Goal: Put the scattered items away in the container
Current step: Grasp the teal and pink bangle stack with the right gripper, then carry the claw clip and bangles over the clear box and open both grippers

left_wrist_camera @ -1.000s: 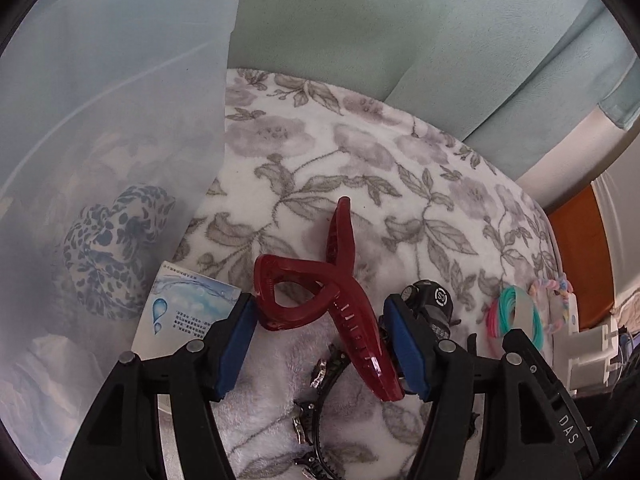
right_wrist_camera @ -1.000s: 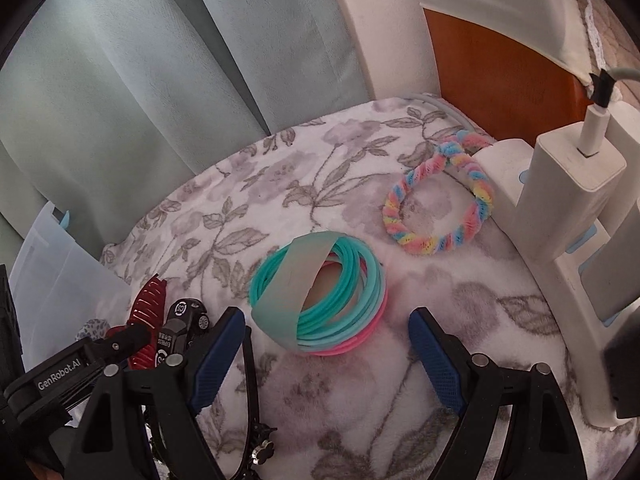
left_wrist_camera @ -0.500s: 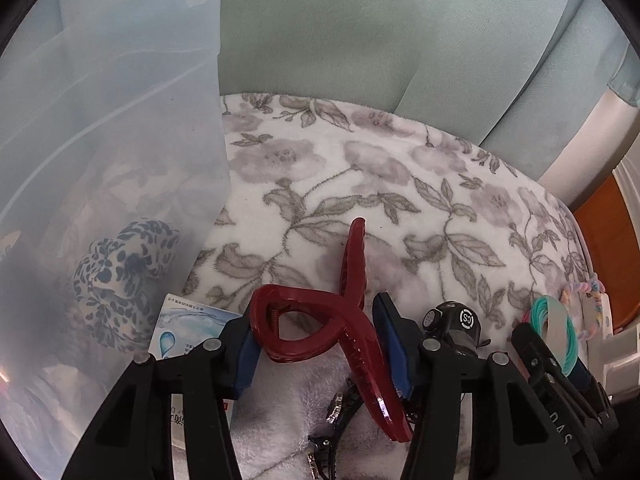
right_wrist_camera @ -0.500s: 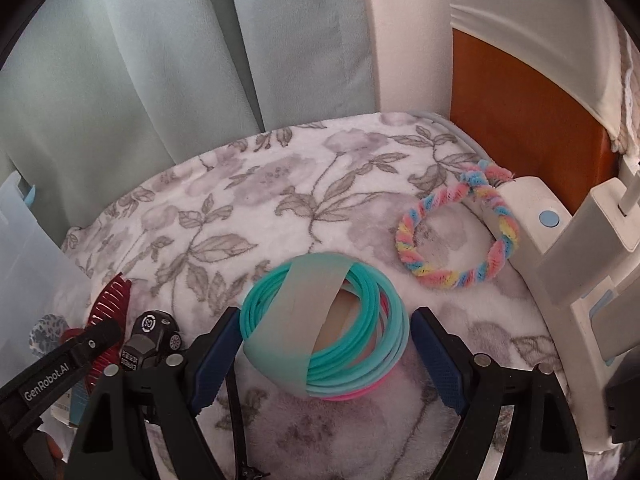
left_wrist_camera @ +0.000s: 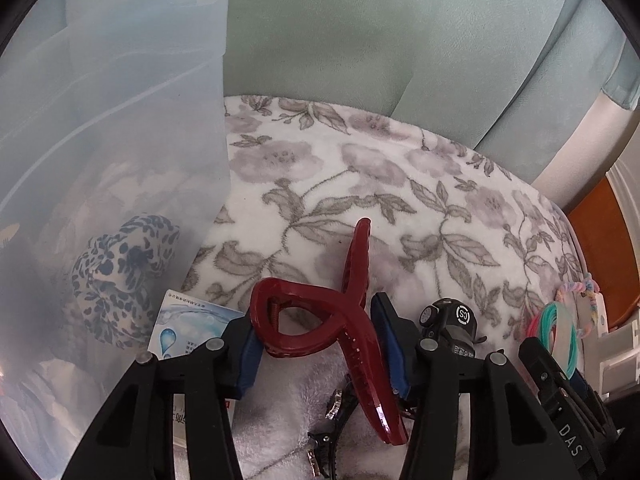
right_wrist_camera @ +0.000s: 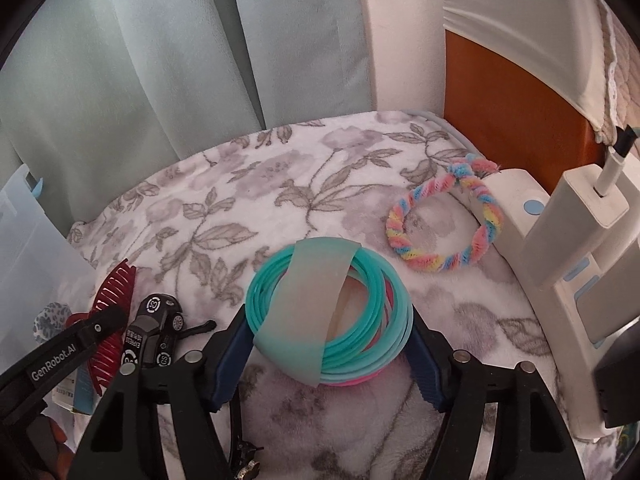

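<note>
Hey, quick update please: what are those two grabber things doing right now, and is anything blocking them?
Left gripper jaws closing on red hair claw. Right gripper jaws closing around teal bangle stack. Clear container beside left. Nothing blocking.

Floral blanket [left_wrist_camera: 360, 184], green curtain [left_wrist_camera: 380, 48], white charger [right_wrist_camera: 580, 216]

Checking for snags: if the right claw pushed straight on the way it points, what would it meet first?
The bundle of teal bangles, already between the closing right claw; beyond lies only blanket.

"GenRobot.AI" on left tongs [right_wrist_camera: 76, 344], "DAS" on right tongs [left_wrist_camera: 570, 438], "S0" on black toy car [left_wrist_camera: 452, 320]
</note>
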`<state>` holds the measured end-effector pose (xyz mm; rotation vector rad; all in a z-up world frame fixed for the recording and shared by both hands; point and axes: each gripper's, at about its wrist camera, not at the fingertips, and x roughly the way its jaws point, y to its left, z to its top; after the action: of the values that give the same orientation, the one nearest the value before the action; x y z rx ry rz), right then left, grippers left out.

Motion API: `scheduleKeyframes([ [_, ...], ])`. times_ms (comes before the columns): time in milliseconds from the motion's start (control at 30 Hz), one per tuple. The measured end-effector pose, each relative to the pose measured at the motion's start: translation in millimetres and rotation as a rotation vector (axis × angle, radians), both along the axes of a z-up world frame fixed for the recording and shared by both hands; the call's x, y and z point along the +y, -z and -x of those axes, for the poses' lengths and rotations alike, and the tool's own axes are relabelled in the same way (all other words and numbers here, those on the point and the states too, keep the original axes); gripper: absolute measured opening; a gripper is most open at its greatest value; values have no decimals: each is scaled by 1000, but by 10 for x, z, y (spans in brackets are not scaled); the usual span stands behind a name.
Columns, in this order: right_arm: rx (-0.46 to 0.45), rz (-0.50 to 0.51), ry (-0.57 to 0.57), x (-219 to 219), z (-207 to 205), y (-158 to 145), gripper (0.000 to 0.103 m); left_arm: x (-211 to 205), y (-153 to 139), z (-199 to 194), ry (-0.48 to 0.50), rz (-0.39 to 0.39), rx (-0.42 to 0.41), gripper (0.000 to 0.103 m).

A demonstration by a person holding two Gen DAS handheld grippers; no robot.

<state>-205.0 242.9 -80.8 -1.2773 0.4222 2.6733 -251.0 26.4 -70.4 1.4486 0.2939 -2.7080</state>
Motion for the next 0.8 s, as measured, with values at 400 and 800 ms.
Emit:
scheduleKeyframes([
  [400, -54, 121, 75, 121, -416, -94, 73, -44, -127, -353, -15, -52, -21, 52],
  [800, -23, 212, 110, 62, -953, -481, 73, -7, -581, -908, 31, -95, 9, 52],
])
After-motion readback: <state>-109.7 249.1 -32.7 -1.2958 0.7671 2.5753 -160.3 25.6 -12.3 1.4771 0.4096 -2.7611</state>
